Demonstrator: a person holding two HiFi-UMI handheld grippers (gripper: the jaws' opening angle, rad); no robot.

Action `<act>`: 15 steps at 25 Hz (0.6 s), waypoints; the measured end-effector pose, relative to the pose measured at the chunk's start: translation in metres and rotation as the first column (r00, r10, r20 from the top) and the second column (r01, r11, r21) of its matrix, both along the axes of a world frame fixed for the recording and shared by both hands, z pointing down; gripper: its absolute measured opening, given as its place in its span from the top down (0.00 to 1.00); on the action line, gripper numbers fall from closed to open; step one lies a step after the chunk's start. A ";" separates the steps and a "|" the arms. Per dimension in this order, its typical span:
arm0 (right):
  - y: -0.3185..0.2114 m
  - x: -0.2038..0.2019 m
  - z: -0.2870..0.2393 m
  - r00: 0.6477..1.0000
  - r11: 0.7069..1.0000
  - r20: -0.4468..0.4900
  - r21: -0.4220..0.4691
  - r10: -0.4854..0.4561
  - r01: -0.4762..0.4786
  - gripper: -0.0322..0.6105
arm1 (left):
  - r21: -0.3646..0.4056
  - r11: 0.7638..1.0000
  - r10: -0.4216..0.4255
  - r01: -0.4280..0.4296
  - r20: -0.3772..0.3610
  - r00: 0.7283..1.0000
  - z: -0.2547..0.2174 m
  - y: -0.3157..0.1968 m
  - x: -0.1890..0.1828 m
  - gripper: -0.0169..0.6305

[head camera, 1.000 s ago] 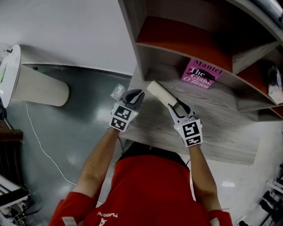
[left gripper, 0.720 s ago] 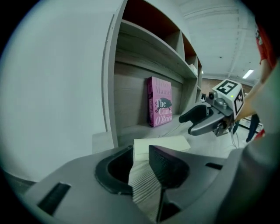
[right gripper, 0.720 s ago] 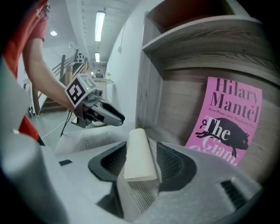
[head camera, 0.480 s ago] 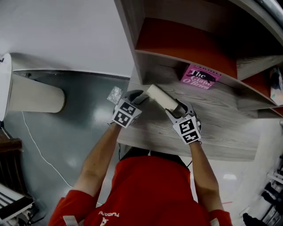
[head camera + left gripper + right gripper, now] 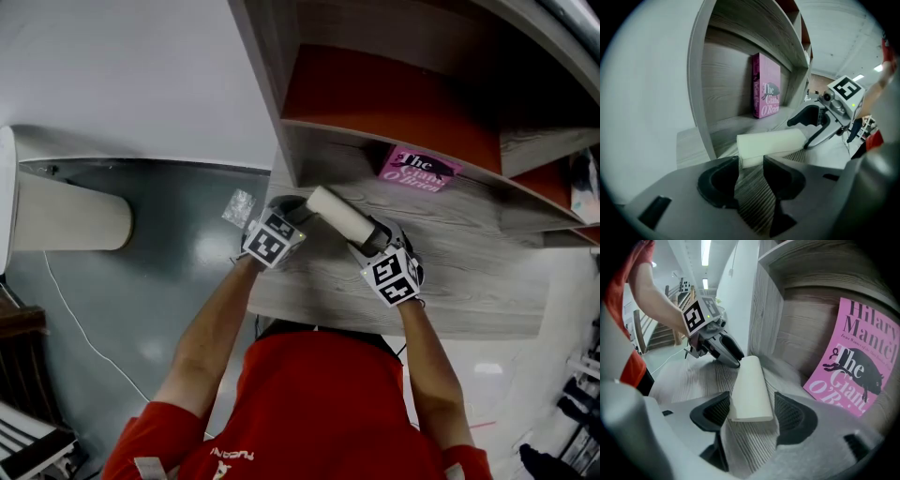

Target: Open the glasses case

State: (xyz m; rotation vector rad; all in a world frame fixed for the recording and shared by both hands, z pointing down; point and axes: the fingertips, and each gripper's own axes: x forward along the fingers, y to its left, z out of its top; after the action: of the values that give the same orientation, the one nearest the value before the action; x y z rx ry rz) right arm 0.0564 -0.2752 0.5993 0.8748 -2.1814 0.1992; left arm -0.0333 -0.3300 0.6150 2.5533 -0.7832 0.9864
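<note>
Looking down in the head view, a cream, rounded oblong glasses case (image 5: pixel 339 217) lies closed on the grey wood-grain desk shelf (image 5: pixel 469 281). It slants from far left to near right, in front of a pink paperback book (image 5: pixel 418 169) that stands at the back. The left gripper (image 5: pixel 293 210) is at the case's far-left end and the right gripper (image 5: pixel 367 236) at its near-right end.

In the left gripper view the jaws, which have just been opening, stand apart. The end of the case sits just beyond their tips, and no pad presses on it.

In the right gripper view those jaws have just been opening too and stand wide. The other end of the case lies between them on the shelf, with a sliver of gap at the right pad.
</note>
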 end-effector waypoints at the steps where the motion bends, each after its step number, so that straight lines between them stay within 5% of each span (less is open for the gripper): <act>1: 0.001 -0.001 0.002 1.000 1.000 -0.006 -0.008 -0.009 0.009 0.48 | -0.003 1.000 0.004 -0.004 0.000 1.000 0.000 0.000 0.001 0.75; 6: 0.003 -0.001 0.006 0.999 0.999 0.006 -0.031 -0.036 0.036 0.51 | -0.006 1.000 0.019 -0.019 0.001 1.000 0.001 0.000 0.003 0.76; 11: -0.001 0.004 0.003 0.985 0.994 0.173 -0.105 -0.011 0.029 0.53 | -0.005 1.000 0.013 -0.013 0.005 1.000 0.001 0.001 0.003 0.76; 15: -0.004 0.007 -0.001 0.977 0.989 0.215 -0.142 -0.013 0.045 0.53 | -0.006 1.000 0.004 -0.004 0.005 1.000 0.001 0.001 0.004 0.76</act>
State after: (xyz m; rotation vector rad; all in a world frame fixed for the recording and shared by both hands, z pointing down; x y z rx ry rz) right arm 0.0636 -0.2788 0.5984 0.7677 -2.3414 0.4513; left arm -0.0296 -0.3288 0.6161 2.5490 -0.7758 0.9948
